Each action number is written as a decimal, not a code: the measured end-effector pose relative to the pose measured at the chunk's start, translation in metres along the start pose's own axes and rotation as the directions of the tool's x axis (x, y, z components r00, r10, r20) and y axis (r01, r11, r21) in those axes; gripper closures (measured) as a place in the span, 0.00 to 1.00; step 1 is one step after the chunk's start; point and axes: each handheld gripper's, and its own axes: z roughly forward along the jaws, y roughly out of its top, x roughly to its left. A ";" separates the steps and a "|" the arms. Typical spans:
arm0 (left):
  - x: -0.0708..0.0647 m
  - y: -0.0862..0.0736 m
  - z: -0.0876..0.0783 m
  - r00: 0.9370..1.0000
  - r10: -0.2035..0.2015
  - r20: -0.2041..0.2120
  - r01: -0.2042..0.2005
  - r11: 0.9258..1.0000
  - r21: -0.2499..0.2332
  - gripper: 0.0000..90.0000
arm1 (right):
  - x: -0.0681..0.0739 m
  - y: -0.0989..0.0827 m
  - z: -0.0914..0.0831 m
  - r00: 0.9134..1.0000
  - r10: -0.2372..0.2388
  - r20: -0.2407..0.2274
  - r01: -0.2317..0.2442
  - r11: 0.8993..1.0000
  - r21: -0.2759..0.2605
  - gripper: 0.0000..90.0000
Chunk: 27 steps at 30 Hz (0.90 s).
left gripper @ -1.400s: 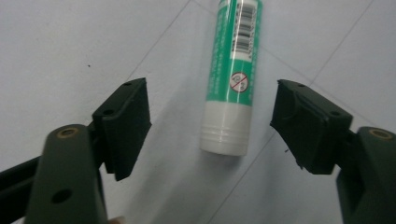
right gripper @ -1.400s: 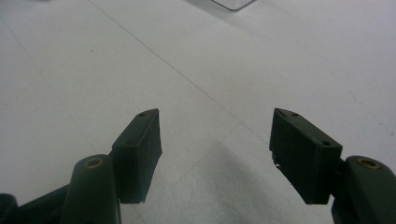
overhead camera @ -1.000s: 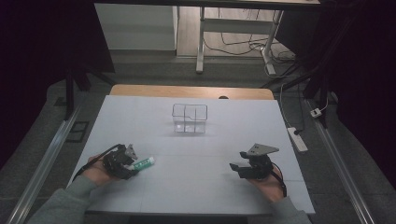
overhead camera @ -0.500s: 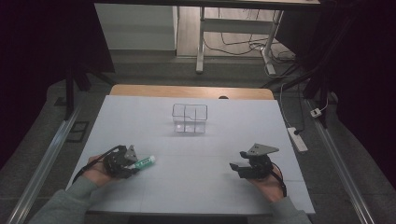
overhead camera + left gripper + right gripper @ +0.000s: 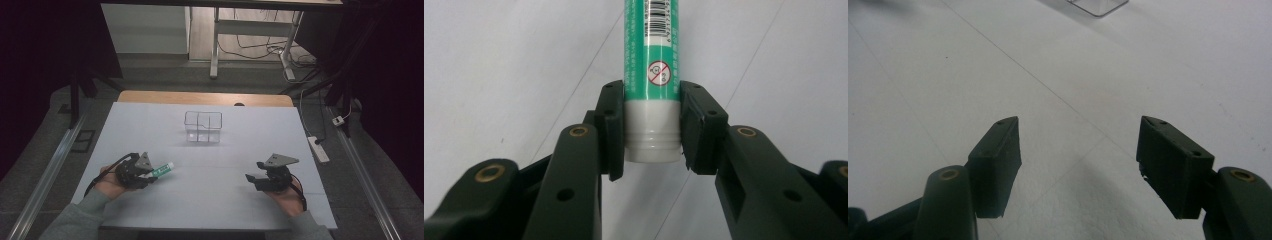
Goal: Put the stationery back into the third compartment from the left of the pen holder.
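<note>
The left tool (image 5: 651, 135) pinches a green tube (image 5: 651, 45) at its white cap end; the tube's length runs straight out ahead of the jaws, low over the counter (image 5: 210, 195). The right tool (image 5: 1078, 165) is spread, gripping nothing. A clear divided box (image 5: 203, 127) stands farther off, between both hands, seemingly empty.

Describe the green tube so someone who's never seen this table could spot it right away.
On the white table, look near the front left, where the left gripper rests. The tube pokes out from its jaws, which are shut on the white cap end. It is the one green thing there; the clear box sits farther back.
</note>
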 end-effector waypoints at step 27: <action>-0.023 0.058 0.016 0.997 0.071 0.039 -0.066 0.992 -0.112 0.72 | 0.018 0.014 -0.004 0.998 -0.045 -0.033 0.043 0.996 -0.073 0.30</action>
